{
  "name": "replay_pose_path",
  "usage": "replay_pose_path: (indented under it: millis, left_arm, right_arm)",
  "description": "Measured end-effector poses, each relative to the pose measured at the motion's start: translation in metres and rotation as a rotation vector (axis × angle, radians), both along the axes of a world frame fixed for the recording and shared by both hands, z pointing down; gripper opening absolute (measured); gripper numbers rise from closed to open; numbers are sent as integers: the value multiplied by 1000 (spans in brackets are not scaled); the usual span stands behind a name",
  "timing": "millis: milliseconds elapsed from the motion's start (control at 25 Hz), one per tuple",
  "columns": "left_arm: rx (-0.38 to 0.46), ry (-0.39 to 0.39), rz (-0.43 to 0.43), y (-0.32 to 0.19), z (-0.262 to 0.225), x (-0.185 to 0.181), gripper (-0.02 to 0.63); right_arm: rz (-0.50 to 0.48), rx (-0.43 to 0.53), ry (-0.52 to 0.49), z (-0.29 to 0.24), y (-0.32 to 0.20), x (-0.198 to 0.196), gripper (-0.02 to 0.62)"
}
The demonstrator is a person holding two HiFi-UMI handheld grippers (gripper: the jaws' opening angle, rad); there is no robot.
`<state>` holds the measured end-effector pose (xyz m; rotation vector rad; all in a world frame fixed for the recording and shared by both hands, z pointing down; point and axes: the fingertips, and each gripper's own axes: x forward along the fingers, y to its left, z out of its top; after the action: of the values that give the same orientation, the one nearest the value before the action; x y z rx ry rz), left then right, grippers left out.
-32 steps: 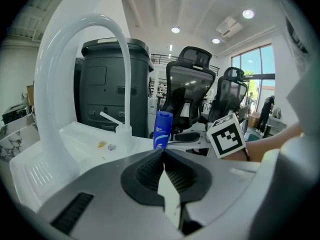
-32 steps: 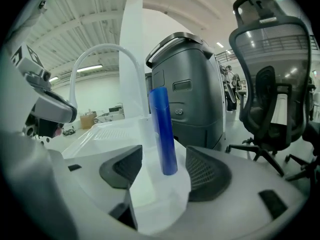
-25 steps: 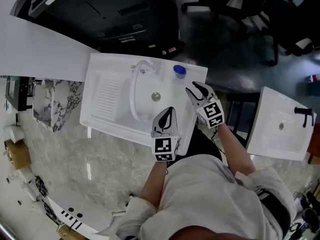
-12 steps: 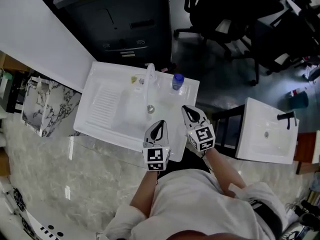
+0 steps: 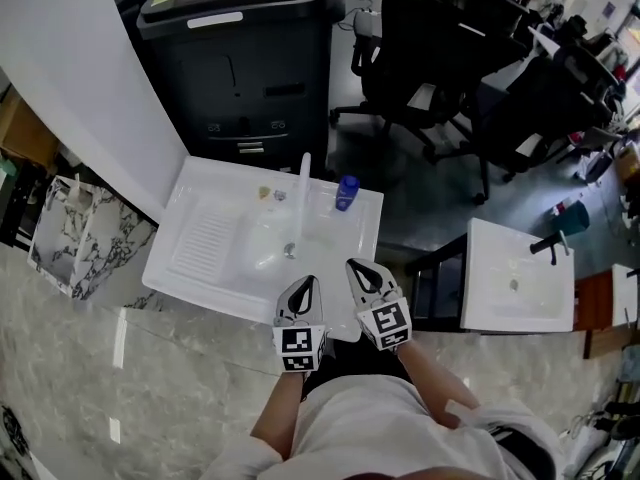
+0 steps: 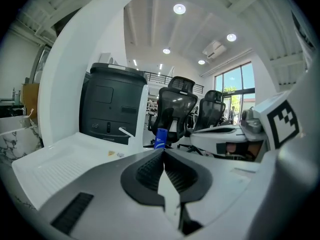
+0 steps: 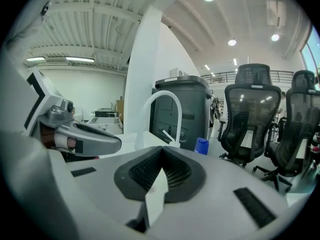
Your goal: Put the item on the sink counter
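A small blue bottle (image 5: 347, 193) stands upright at the back right corner of the white sink counter (image 5: 205, 273), just right of the white faucet (image 5: 301, 190). It also shows in the left gripper view as the blue bottle (image 6: 160, 138) and in the right gripper view as the blue bottle (image 7: 201, 145), far beyond the jaws. My left gripper (image 5: 307, 284) and right gripper (image 5: 356, 266) hover side by side over the counter's near edge. Both are shut with nothing between the jaws, as the left gripper (image 6: 163, 152) and right gripper (image 7: 161, 149) show close up.
A black cabinet (image 5: 250, 68) stands behind the sink. Black office chairs (image 5: 430, 58) fill the back right. A second white basin (image 5: 515, 278) with a dark tap sits to the right. A marble-patterned box (image 5: 65, 243) is at the left, on marble-look flooring.
Both grippers have drawn back from the basin to the counter's near edge. The right gripper's jaws, open near the blue bottle before, are closed and empty. The bottle stays put.
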<state>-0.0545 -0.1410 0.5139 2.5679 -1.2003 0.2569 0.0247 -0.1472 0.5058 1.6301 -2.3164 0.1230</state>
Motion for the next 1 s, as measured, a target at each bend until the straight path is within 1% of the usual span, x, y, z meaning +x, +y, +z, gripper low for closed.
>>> replay_pose_path:
  millis: [120,320,520,640,760,880,1000]
  left_arm:
    - [14,18,25,12,-6,-2,9]
    - [35,36,57,27,-16,6,11]
    - [68,47,66,43,-32,15,9]
    - [89,38,67,51,-39,23,11]
    - [85,18,67,62,-38,33,9]
    - [98,9,60,75,-43,46,9]
    - [126,20,52,93,-58,63,11]
  right_arm:
    - [14,20,-2,-16,20,-5,5]
    - [15,68,31,-39,47,-4,5]
    - [20,116,22,-58,65,2,5]
    - [-6,119,6,-63,75,4,5]
    - [-18,101,-27,-66,89,13,5]
    - [-22,129,-44,-80,106,27,5]
    - [-14,157,-52,-91,124,48,5]
